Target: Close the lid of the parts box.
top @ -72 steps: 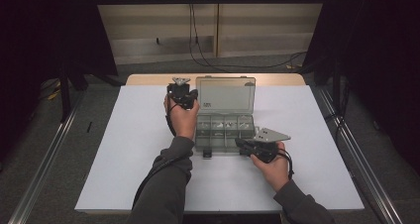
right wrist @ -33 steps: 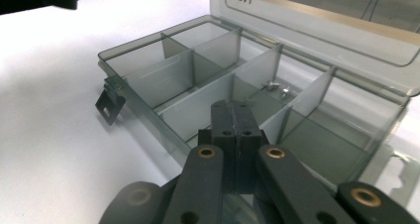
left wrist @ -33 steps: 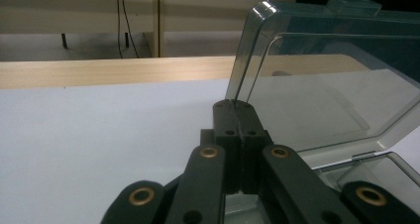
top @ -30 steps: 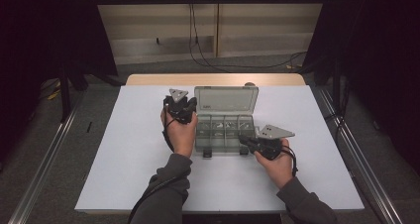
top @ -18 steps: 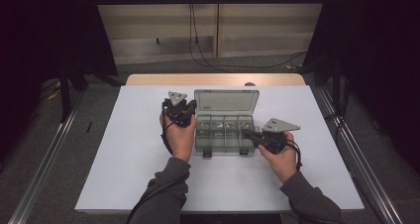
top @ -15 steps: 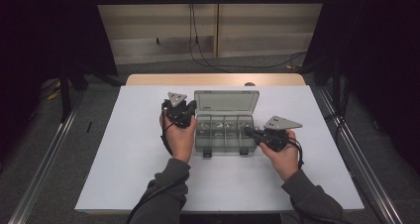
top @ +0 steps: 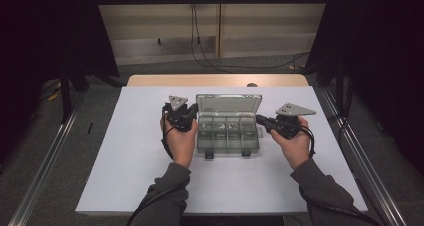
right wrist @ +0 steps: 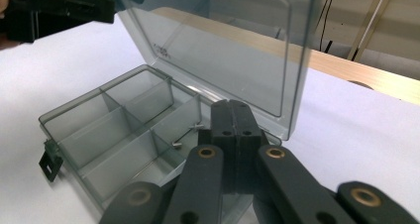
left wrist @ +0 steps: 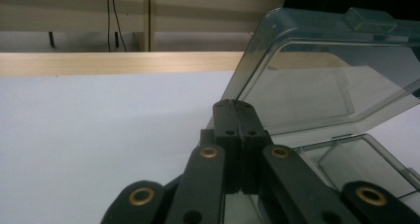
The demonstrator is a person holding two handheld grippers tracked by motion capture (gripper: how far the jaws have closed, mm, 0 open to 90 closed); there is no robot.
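Observation:
A smoky clear plastic organizer box (top: pixel 227 136) sits mid-table, its lid (top: pixel 228 105) standing nearly upright at the back. Its divided compartments (right wrist: pixel 114 135) hold a couple of small metal bits (right wrist: pixel 176 144). My left gripper (top: pixel 193 112) is shut at the box's left side, its tip close to the lid's left edge (left wrist: pixel 257 60); whether it touches I cannot tell. In its own view the left gripper (left wrist: pixel 236 105) has nothing between its jaws. My right gripper (top: pixel 259 119) hovers shut beside the box's right end. Its tip (right wrist: pixel 233 105) points over the right compartments, empty.
The white table (top: pixel 125 151) has a wooden strip (top: pixel 215 80) along its far edge. Two black latches (top: pixel 210 155) hang from the box's front wall. Cables (top: pixel 200 41) run down the back wall. Metal rails (top: pixel 45 166) flank the table.
The lid has swung from lying back to nearly upright. My right gripper has moved from the box's front to its right end and risen. The left gripper has stayed almost still.

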